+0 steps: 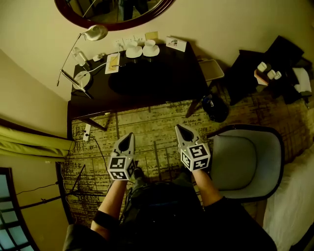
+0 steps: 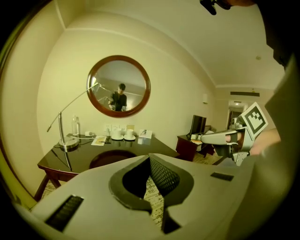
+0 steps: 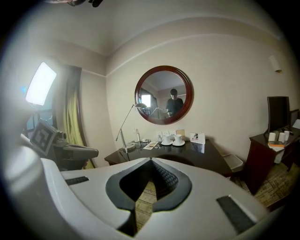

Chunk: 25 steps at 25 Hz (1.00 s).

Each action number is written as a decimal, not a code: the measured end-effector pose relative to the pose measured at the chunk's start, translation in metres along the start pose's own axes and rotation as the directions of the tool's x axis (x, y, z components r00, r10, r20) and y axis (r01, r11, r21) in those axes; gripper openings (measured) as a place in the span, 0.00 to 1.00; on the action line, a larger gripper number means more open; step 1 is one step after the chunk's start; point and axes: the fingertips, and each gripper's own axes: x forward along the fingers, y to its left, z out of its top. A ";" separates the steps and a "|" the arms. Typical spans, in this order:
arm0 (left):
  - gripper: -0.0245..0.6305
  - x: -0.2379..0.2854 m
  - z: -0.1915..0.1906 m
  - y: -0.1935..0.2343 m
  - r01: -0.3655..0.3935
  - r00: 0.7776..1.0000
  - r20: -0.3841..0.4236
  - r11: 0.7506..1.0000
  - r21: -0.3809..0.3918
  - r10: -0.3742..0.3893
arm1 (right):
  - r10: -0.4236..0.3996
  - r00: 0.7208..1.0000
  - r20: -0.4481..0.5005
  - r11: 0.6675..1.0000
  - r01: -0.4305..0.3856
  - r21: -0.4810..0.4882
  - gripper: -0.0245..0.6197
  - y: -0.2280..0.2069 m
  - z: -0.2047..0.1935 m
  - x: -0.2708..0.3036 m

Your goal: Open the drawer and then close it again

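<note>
Dark desk (image 1: 162,81) against wall, below round mirror (image 1: 113,14); drawer not discernible on it. Desktop: lamp (image 1: 95,33), bottle (image 1: 80,56), two cups (image 1: 134,49) on saucers, contents unseen. Grey chair (image 1: 248,159) just beside right gripper (image 1: 180,128). Left gripper (image 1: 128,135) and right gripper both clenched, empty, well apart from desk.

Hotel rm: dark desk (image 1: 162,81) w/ cups (image 1: 142,48), round mirror (image 1: 114,11), armchair (image 1: 245,162), bed (image 1: 294,208) edge.

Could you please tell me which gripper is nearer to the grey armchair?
The right. In the head view, the right gripper hovers just beside the left edge of the armchair. The left gripper is farther off, on the right gripper's other side.
</note>
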 end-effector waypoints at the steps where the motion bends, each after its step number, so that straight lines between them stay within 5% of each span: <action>1: 0.03 -0.003 0.000 0.000 0.004 1.000 0.001 1.000 0.003 -0.004 | 0.005 1.000 0.000 1.000 -0.005 -0.003 0.04 0.003 0.001 0.000; 25: 0.03 -0.025 -0.003 0.006 -0.013 1.000 0.017 0.999 0.047 0.012 | 0.037 0.998 -0.045 0.999 -0.037 -0.001 0.04 0.021 -0.019 0.006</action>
